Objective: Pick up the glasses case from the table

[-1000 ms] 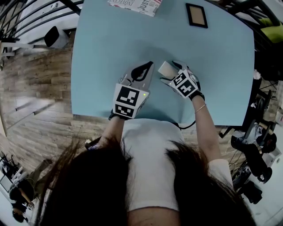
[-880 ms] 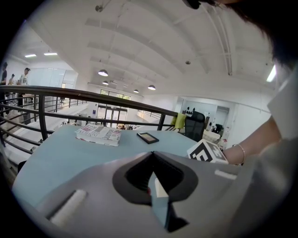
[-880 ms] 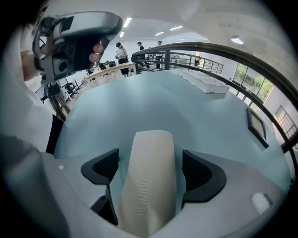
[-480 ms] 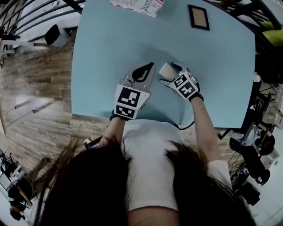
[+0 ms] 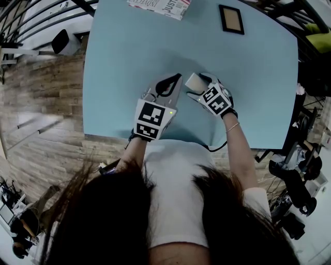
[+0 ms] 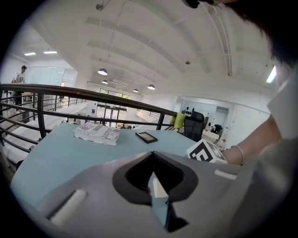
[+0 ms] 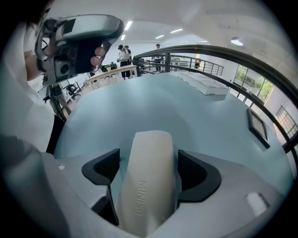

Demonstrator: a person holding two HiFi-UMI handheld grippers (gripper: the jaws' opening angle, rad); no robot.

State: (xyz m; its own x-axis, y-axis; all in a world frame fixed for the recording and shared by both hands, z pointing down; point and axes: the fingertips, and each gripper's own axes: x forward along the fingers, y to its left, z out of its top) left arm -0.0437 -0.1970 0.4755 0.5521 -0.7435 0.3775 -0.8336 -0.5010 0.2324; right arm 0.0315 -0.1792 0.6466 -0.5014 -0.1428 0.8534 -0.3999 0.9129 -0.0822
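The glasses case (image 5: 195, 81) is cream coloured and rounded; it sits between the jaws of my right gripper (image 5: 198, 85) over the near middle of the light blue table (image 5: 124, 46). In the right gripper view the case (image 7: 150, 172) fills the gap, with the dark pads (image 7: 190, 171) pressed against its sides. I cannot tell whether it rests on the table or hangs just above it. My left gripper (image 5: 175, 78) is a little to the left of the case, shut and holding nothing. Its tips (image 6: 152, 157) meet in the left gripper view.
A folded newspaper (image 5: 160, 6) lies at the table's far edge, with a small dark picture frame (image 5: 230, 18) to its right. A black railing (image 6: 70, 93) runs beyond the table's left side. The near table edge is just behind both grippers.
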